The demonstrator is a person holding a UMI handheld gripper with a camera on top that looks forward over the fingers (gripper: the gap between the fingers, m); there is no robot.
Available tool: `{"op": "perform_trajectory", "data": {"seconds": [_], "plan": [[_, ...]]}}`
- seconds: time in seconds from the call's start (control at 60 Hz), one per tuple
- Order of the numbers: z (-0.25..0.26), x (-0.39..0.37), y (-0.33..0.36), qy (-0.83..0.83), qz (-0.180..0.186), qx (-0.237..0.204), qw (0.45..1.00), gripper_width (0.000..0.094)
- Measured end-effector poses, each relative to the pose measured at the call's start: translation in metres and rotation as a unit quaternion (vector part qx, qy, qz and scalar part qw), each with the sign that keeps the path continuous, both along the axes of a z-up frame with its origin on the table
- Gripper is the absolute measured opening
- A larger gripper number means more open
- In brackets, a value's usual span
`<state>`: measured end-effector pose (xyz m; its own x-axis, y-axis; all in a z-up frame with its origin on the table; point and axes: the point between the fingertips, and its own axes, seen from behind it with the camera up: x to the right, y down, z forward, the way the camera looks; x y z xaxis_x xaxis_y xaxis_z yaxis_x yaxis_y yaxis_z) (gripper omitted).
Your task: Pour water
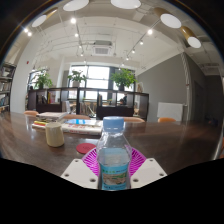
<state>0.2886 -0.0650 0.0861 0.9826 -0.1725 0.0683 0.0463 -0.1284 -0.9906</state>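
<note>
A clear plastic water bottle [115, 158] with a blue cap and a blue-green label stands upright between my fingers. My gripper [114, 163] is shut on the bottle, and the pink pads [92, 160] press on both its sides. Just beyond the left finger a small red round object [86, 148] lies on the table; I cannot tell what it is. Farther left on the wooden table [30, 145] stands a pale yellow-green cup [54, 133].
Books and papers [75, 126] lie on the table behind the cup. Beyond the table are low partitions, chairs [108, 110], potted plants [124, 78] and large windows. An orange object [167, 121] sits at the table's far right.
</note>
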Motion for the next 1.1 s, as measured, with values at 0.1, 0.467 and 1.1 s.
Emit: {"op": "perform_trajectory", "data": {"seconds": [0.1,0.467,1.1], "plan": [[0.004,0.001,0.004,-0.020,-0.007,-0.010,1.000,0.0317],[0.085,-0.058,0.119,-0.411,0.015,-0.038,0.911,0.0318],[0.074,-0.176,0.220,-0.898,0.078,-0.010,0.432,0.0330]]}}
